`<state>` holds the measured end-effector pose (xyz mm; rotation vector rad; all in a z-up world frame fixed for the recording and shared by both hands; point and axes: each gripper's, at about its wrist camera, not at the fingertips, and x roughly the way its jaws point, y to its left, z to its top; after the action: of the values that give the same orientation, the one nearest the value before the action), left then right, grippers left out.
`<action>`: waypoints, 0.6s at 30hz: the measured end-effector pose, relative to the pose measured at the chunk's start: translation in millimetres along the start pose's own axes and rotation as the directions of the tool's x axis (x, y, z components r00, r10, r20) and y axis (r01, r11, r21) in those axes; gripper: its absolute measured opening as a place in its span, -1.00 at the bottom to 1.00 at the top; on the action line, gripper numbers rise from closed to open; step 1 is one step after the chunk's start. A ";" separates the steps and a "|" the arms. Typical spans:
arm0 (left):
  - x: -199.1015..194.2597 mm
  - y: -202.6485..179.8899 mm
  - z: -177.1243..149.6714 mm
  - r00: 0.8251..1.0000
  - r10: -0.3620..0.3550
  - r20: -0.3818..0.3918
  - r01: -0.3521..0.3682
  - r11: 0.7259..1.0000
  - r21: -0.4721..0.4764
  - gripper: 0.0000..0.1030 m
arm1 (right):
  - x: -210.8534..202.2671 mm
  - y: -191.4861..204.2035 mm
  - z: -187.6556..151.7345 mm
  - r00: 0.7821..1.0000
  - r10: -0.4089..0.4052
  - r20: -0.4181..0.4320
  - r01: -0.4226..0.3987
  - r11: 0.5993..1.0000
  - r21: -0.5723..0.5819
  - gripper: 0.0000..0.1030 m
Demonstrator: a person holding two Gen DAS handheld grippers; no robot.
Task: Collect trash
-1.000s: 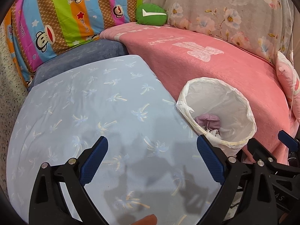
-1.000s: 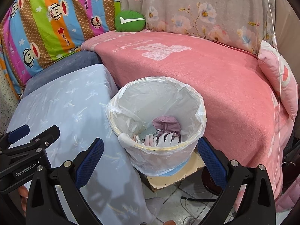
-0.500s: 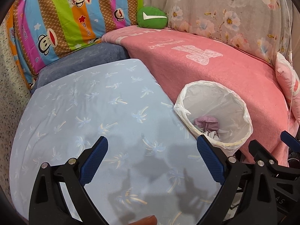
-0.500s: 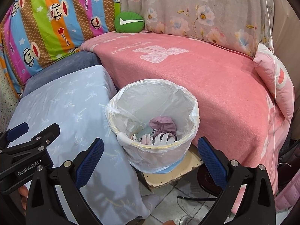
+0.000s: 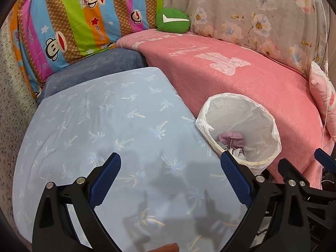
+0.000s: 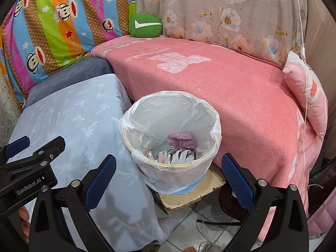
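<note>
- Since a second ago both grippers have drawn back and up a little: the bin (image 6: 171, 138) sits smaller and farther ahead in both views, and more floor shows under it in the right view.
- The bin, lined with a white bag (image 6: 216, 126), stands just ahead of the right gripper (image 6: 168, 180), between its spread fingers, on a board (image 6: 189, 197) in the gap between the blue sheet (image 5: 105, 126) and the pink blanket (image 6: 231, 88).
- Crumpled trash (image 6: 181, 141), pinkish and white, lies in the bin's bottom, well below the rim.
- The right gripper is wide apart and holds nothing.
- The left gripper (image 5: 170, 180) is likewise spread and empty; it hangs over the blue sheet, with the bin just past its right finger.
- No loose trash shows on the sheet, the blanket or the visible strip of floor (image 6: 189, 231).
- Farther ahead lie a green cushion (image 5: 172, 20) at the back corner, a striped monkey-print cloth (image 5: 73, 21) to the left and a floral cloth (image 6: 231, 16) to the right; a pink pillow (image 6: 308, 92) leans at the far right.
- Judging by this, the drop-in step looks done and the collecting seems near its end or between items.
- The next move calls for searching out any remaining piece, beyond what these views cover, before either gripper closes.
</note>
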<state>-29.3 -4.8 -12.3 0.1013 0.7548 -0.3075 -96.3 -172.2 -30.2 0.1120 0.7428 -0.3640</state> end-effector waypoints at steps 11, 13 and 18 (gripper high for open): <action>-3.5 1.5 1.8 1.000 0.010 -0.004 -0.010 1.000 -0.008 0.78 | -3.1 -2.6 0.2 1.000 -0.002 0.005 0.002 1.000 0.001 0.90; -4.4 0.8 1.9 1.000 0.011 -0.001 -0.011 1.000 -0.008 0.78 | -3.2 -3.2 0.5 1.000 -0.001 0.005 0.001 1.000 0.003 0.90; -6.2 -0.6 1.3 1.000 0.011 -0.001 -0.011 1.000 -0.004 0.78 | -4.1 -5.3 1.1 1.000 -0.001 0.007 0.001 1.000 0.003 0.90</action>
<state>-32.9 -4.1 -7.0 0.1014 0.7558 -0.2957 -100.3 -176.2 -26.5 0.1133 0.7356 -0.3667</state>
